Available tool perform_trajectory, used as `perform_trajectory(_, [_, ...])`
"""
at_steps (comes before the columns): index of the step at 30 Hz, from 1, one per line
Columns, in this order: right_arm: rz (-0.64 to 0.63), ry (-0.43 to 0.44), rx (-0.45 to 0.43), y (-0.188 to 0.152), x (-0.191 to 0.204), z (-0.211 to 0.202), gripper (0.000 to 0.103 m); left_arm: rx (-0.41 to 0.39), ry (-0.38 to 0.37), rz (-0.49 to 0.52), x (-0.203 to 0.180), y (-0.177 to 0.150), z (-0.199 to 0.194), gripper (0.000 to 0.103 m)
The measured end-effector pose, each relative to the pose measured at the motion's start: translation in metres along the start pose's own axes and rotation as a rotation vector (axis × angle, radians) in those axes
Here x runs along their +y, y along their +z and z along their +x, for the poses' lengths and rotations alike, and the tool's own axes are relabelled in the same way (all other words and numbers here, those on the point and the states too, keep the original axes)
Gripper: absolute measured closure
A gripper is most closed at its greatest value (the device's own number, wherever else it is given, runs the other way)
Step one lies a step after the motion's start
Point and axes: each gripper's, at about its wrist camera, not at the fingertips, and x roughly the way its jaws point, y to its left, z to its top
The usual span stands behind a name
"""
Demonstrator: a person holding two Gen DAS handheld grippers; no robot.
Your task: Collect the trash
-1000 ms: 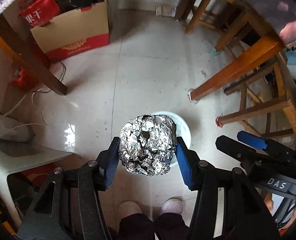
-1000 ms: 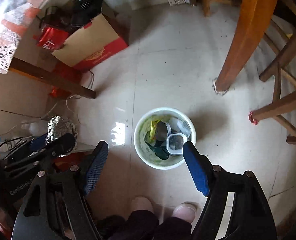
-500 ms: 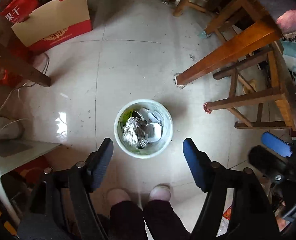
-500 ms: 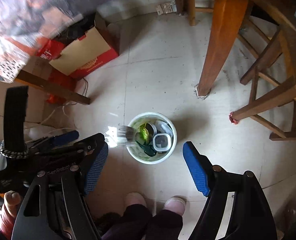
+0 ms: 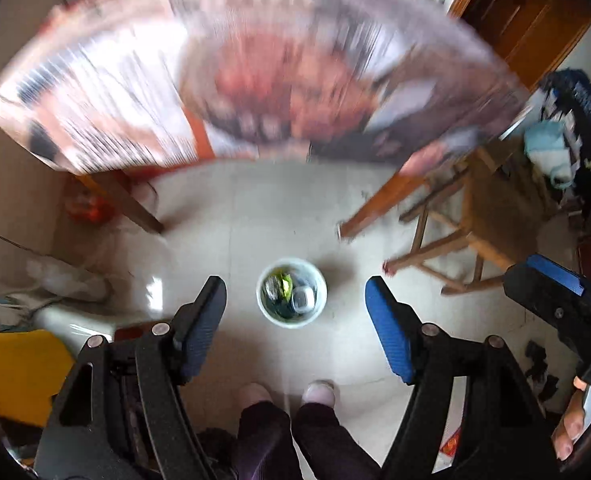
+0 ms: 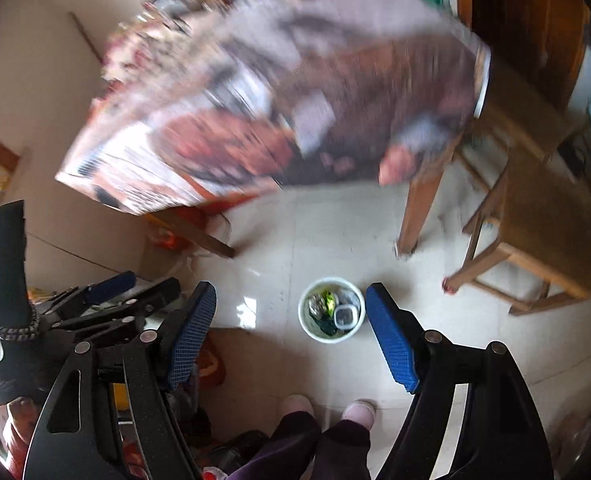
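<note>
- Left gripper (image 5: 295, 322): jaws wide apart, empty, high over the floor.
- Right gripper (image 6: 291, 326): jaws likewise spread, nothing between them.
- Trash bin (image 5: 291, 297): small white pail on the pale tile floor (image 5: 255, 208), well below both grippers, just ahead of the person's feet (image 5: 287, 392).
- Contents: crumpled foil ball (image 6: 316, 305), green wrapper, clear lidded tub; judged light, the foil crushable, best pinched across its middle.
- Surroundings: table with blurred patterned cloth (image 5: 255, 68) above; wooden stool (image 6: 535, 220) to the right.

left wrist: high, facing floor | right wrist: likewise (table probably blurred) | shared: bin (image 5: 292, 297) (image 6: 331, 310)
</note>
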Motion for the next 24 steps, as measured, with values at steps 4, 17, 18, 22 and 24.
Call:
perform_trajectory(4, [-0.063,0.001,-0.121,0.003,0.027,-0.085,0.029,-0.148,0.003,0.019,-0.013,0.002,-0.100,0.032])
perform_trajectory(17, [-0.142,-0.046,-0.582,-0.058,0.122,-0.287,0.029,-0.581,-0.128,0.123,-0.015,-0.062,-0.349,0.032])
perform_trajectory(18, [-0.147,-0.039,-0.603,-0.063,0.128,-0.294,0.029,-0.610,-0.131,0.135,-0.012,-0.074,-0.367,0.032])
perform_trajectory(22, [-0.195,-0.025,-0.672,-0.089,0.153,-0.320,0.020,-0.670,-0.134,0.146,0.000,-0.110,-0.410,0.019])
perform_trajectory(24, [-0.213,-0.050,-0.710,-0.105,0.164,-0.328,0.011,-0.697,-0.132,0.137,0.006,-0.124,-0.422,0.008])
